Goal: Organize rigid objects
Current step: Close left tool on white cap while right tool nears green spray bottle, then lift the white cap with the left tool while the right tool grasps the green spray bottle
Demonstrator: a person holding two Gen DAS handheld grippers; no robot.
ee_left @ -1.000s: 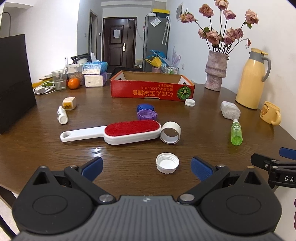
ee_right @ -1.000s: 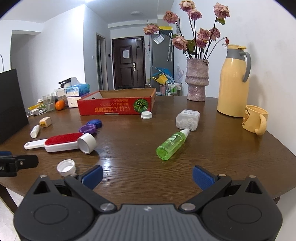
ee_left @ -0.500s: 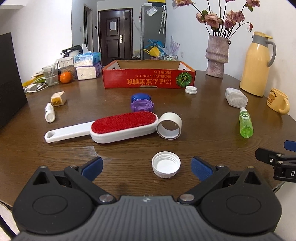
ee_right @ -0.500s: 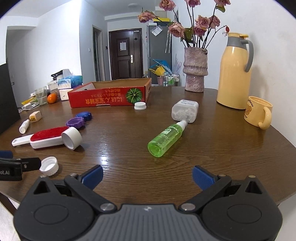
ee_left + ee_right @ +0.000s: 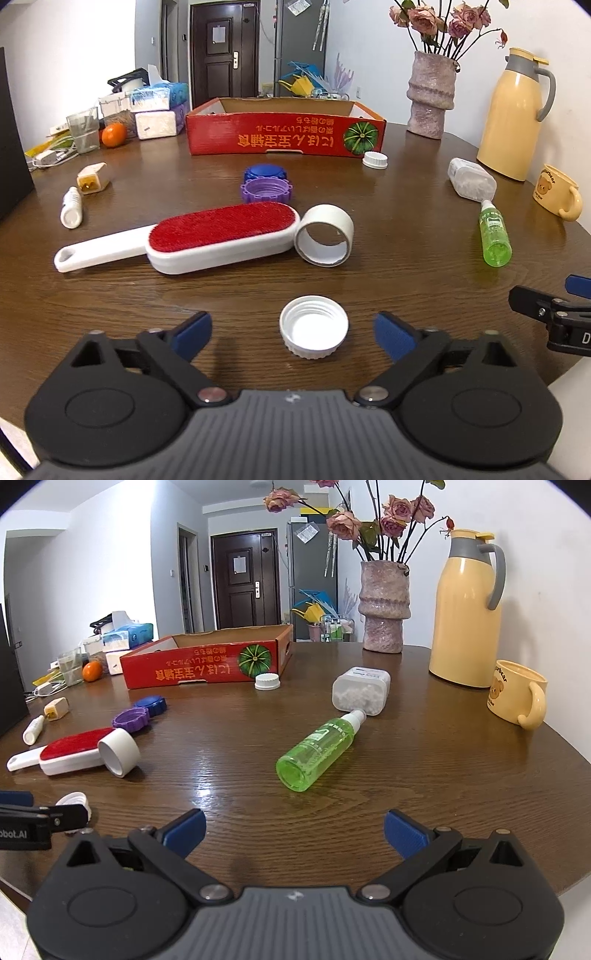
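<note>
Jaws of the left gripper (image 5: 291, 328) are closing, wide apart, around the upturned white ribbed plastic screw cap (image 5: 314, 332) on the brown wooden table (image 5: 406, 229), pads not yet touching it. It looks light, stiff and a bit slick, so take it across its ribbed rim. Farther right, the right gripper (image 5: 293, 830) stands wide and empty short of the lying green spray bottle (image 5: 317, 749).

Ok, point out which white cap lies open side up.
The white cap right in front of the left gripper, threads showing. The other white cap, by the red box, lies closed side up.
</note>
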